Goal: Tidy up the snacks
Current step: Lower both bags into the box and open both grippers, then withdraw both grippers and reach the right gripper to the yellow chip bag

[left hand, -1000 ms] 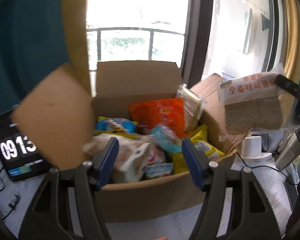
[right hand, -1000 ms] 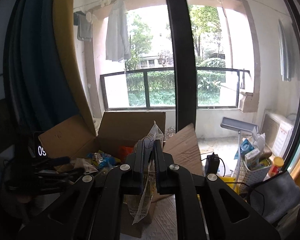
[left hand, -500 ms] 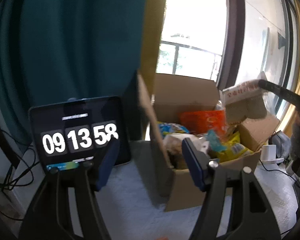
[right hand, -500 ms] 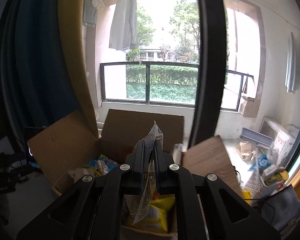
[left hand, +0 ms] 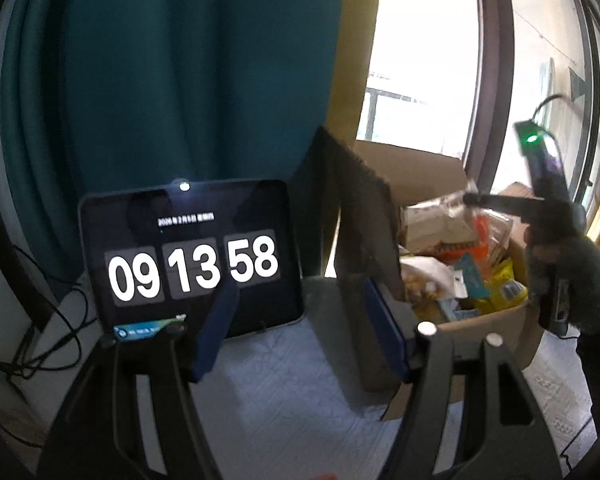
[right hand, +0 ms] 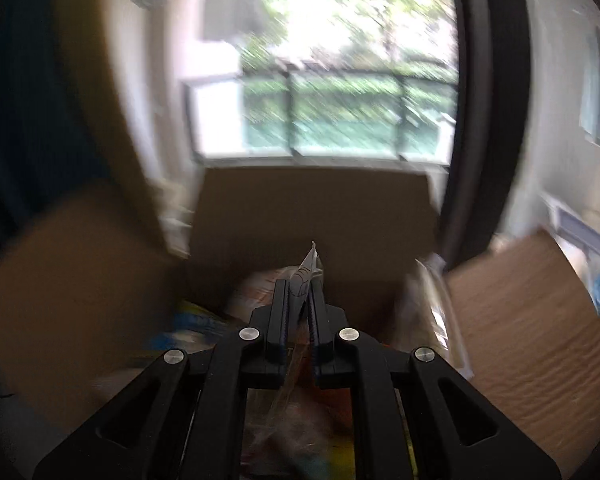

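Left tool [left hand: 300, 328] nearest the lens, its blue pads spread apart with nothing between them, hanging over the white textured cover of the desk [left hand: 284, 396]. Just beyond the left pad, a tablet [left hand: 188, 256] stands propped, showing a flip clock reading 09 13 58. To its right, the open cardboard box [left hand: 480, 328] sits on the desk with its near flap standing up beside the tablet; inside, a heap of snack packets [left hand: 460, 276], yellow, orange, pale and blue wrappers jumbled together. From the right wrist, heavily blurred: right tool [right hand: 300, 300] with jaws almost together and just starting to part, a clear snack bag [right hand: 309, 270] still caught between the pads, its crimped corner sticking up past the tips. This bag hangs over the box interior, above the other packets. From the left wrist the right tool appears at the far right above the box, held by a gloved hand [left hand: 568, 264]. Behind everything: teal curtain [left hand: 180, 80], bright window with a balcony railing [right hand: 340, 80].
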